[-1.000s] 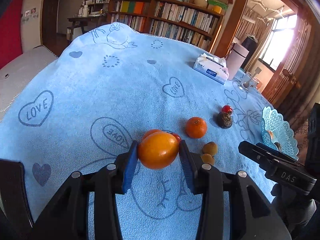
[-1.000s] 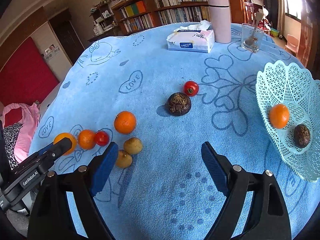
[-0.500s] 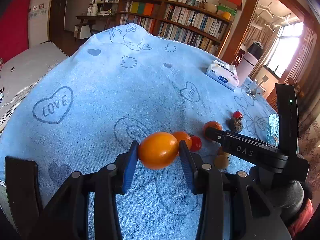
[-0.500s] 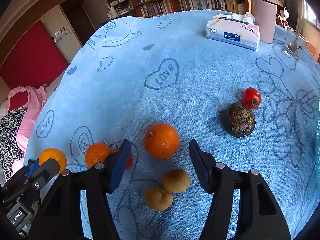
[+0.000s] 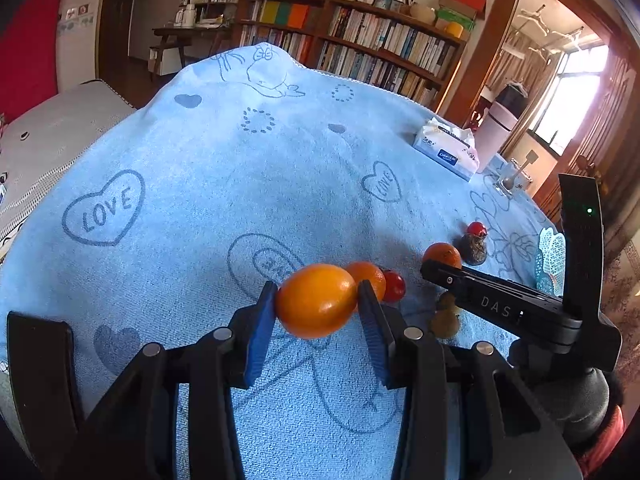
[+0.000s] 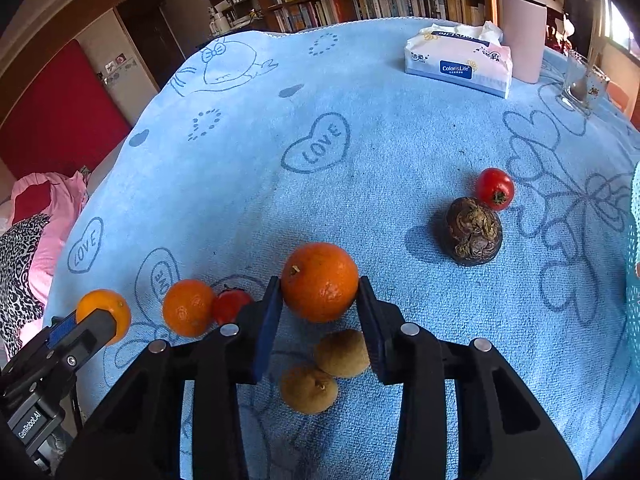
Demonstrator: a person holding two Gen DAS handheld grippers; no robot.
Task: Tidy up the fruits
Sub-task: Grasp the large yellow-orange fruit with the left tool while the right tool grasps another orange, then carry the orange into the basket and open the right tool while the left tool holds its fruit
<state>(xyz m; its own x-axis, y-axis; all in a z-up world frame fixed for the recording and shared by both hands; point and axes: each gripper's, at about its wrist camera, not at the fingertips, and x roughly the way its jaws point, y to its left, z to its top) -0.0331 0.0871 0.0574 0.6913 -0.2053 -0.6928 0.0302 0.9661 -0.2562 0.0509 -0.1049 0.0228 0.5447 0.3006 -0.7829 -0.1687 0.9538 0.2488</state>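
On the "LOVE" cloth point(image 6: 400, 160), each gripper clamps an orange: left gripper point(image 5: 316, 304), right gripper point(image 6: 318, 304) just closed.

A long wooden bookcase point(image 5: 360, 44) packed with books is seen along the far wall, with a small dark side table point(image 5: 188, 38) at its left end. A red panel point(image 6: 60, 120) is set beside a dark door point(image 6: 152, 36) on the left, and a wooden doorway point(image 5: 492, 52) on the right opens to a bright window point(image 5: 576, 100) through which daylight is let in. The table point(image 5: 280, 184) is covered by a light blue cloth printed with hearts.
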